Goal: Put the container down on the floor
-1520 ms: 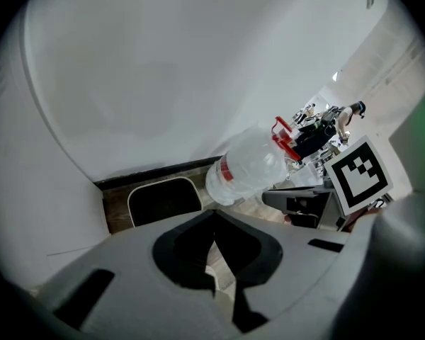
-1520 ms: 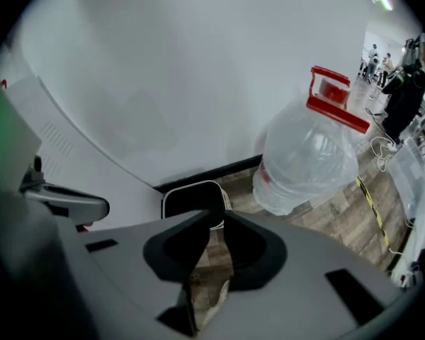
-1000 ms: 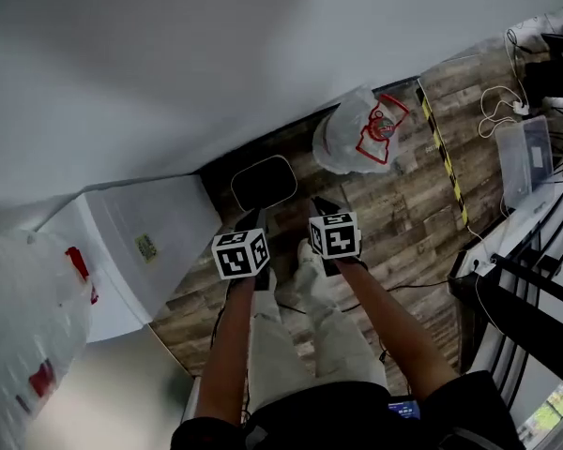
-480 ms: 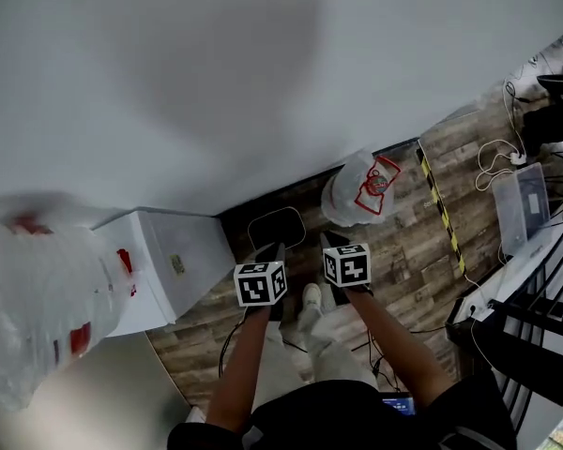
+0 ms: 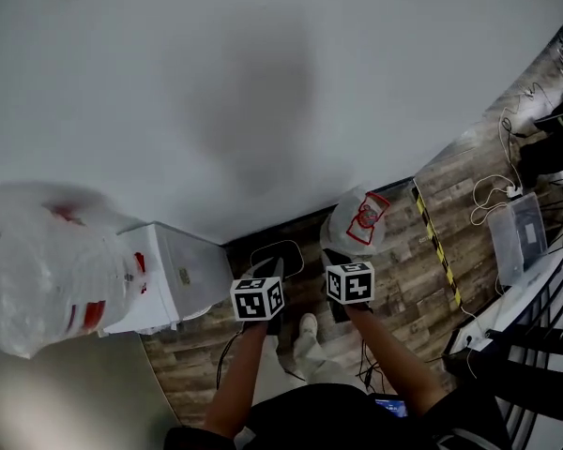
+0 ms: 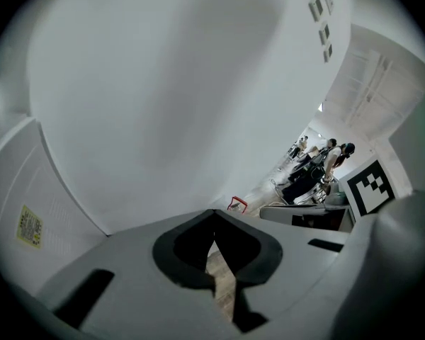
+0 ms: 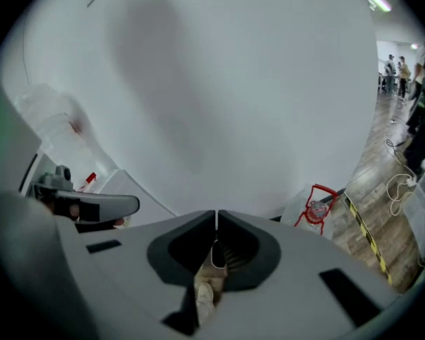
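A dark, rounded-rectangular container point(image 5: 280, 250) lies on the wooden floor against the white wall. In the head view my left gripper point(image 5: 274, 270) and right gripper point(image 5: 330, 256) hover side by side above the floor, just on my side of the container, and neither touches it. Each gripper view shows its own jaws closed tip to tip with nothing between them: the left gripper point(image 6: 214, 214) and the right gripper point(image 7: 217, 218). Only floor, a trouser leg and a shoe show through the gaps behind the tips.
A white plastic bag with red print point(image 5: 357, 221) stands right of the container by the wall. A white cabinet point(image 5: 169, 275) and another white bag point(image 5: 52, 261) are at left. Yellow-black floor tape point(image 5: 436, 247), cables and a clear bin point(image 5: 516, 237) lie at right.
The head view has tilted up toward the wall, so the container, bag and grippers sit lower and smaller in it. Both grippers stay shut and empty, close together.
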The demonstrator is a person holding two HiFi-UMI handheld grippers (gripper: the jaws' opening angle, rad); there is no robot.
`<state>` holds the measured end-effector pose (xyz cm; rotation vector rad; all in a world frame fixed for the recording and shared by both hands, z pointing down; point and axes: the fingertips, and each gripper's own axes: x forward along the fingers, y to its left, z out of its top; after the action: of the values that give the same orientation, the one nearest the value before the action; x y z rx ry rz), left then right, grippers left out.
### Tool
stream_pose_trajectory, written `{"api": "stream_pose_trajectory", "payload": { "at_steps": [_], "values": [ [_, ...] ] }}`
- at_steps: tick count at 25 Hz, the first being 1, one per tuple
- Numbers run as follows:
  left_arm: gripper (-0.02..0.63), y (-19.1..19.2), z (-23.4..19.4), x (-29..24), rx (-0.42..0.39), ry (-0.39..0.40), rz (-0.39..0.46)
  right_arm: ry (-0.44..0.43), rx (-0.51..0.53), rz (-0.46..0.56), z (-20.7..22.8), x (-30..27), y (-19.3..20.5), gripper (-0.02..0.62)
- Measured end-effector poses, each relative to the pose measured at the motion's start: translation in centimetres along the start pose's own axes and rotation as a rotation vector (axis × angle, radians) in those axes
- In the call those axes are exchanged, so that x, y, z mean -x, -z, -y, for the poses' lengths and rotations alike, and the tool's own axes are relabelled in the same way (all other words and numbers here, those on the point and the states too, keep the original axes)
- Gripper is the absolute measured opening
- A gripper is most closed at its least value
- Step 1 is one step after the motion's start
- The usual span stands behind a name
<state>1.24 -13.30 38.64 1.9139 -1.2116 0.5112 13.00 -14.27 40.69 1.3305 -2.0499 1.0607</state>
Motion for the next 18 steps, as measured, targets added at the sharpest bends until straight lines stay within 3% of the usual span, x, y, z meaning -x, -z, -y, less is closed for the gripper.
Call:
{"api": "stream_pose_trajectory", "payload": {
  "at_steps": [18],
  "values": [
    [0.015,-6.8,7.6,10.3,-0.085,0.036,0.216,-0.186,0.078,0.189,-6.6,8.3,-7.1,0.037]
  ]
}}
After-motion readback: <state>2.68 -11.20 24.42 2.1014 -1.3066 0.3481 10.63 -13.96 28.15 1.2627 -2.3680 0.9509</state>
